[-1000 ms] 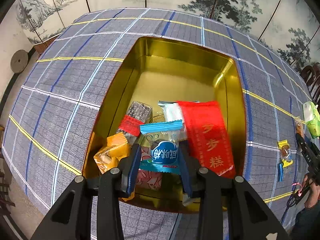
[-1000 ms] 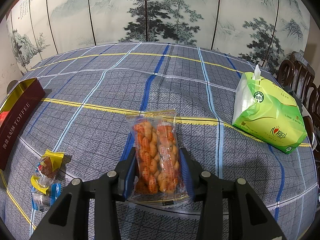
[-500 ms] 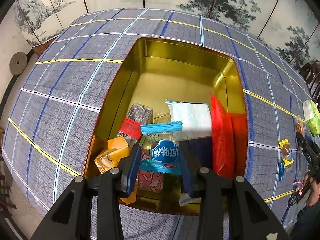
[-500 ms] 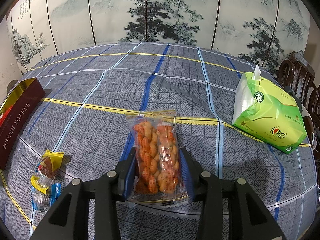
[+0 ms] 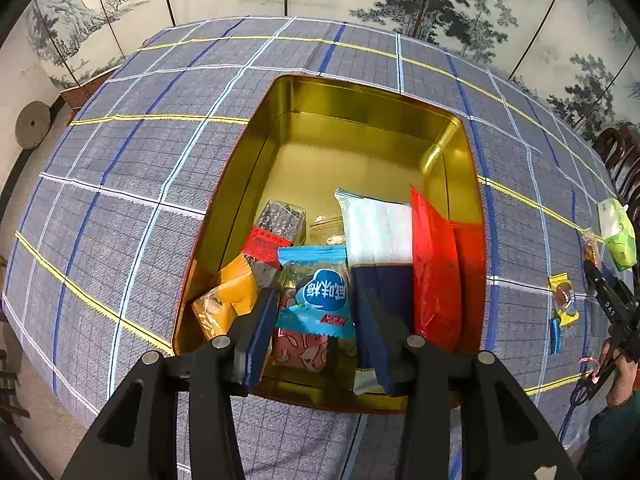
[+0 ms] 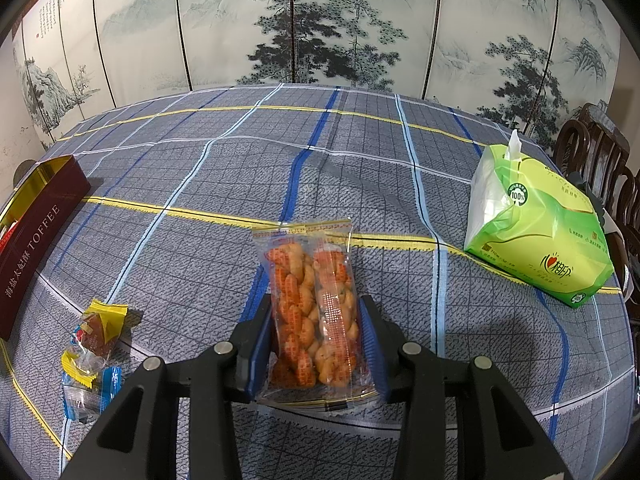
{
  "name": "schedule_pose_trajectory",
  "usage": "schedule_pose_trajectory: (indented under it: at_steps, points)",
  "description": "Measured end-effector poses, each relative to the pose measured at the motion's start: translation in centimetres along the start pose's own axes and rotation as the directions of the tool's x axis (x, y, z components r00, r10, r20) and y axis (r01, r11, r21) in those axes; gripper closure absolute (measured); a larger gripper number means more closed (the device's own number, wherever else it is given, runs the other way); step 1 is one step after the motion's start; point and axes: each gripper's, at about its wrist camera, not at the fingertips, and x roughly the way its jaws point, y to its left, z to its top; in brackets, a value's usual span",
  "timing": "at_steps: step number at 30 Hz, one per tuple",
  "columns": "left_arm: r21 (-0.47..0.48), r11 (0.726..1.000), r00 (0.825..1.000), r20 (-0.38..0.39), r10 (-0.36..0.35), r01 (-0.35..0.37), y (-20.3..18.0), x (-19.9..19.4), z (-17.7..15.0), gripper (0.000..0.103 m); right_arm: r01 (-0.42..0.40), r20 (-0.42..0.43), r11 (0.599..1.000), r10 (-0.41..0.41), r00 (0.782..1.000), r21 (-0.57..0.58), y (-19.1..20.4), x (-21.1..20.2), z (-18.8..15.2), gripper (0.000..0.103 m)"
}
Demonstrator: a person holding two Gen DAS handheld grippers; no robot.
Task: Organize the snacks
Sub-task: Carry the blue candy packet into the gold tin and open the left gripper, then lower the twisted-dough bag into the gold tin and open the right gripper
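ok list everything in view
tin: 1, gold, on tablecloth
blue candy: 1, blue, in tin, between left fingers
red pouch: 1, red, upright by tin's right wall
white-navy packet: 1, in tin beside red pouch
dark bar: 1, black, red label, in tin
orange packet: 1, tin's near left corner
pink packet: 1, under blue candy
twist snack pack: 1, orange, between right fingers
small candies: few, yellow, blue, on tablecloth
tissue pack: 1, green, far right
left fingers: 2, black, blue pads, just been opening, blue candy between
right fingers: 2, same, shut on twist snack pack
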Motion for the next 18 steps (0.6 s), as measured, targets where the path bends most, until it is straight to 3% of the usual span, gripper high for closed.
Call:
schedule_pose_trajectory:
  at_steps: [6, 18]
  points:
    - [0.008, 1.0, 1.0, 0.025, 0.005, -0.005, -0.1, -1.1, -0.4, 0.051, 0.001, 0.0, 1.0, -0.001, 1.0, -0.001, 0.0, 0.0, 0.0, 0.061]
    - [0.016, 0.999, 0.996, 0.073, 0.05, -0.051, 1.4, -3.0, -1.7, 0.042, 0.004, 0.002, 1.0, -0.004, 1.0, -0.003, -0.4, 0.0, 0.1, 0.062]
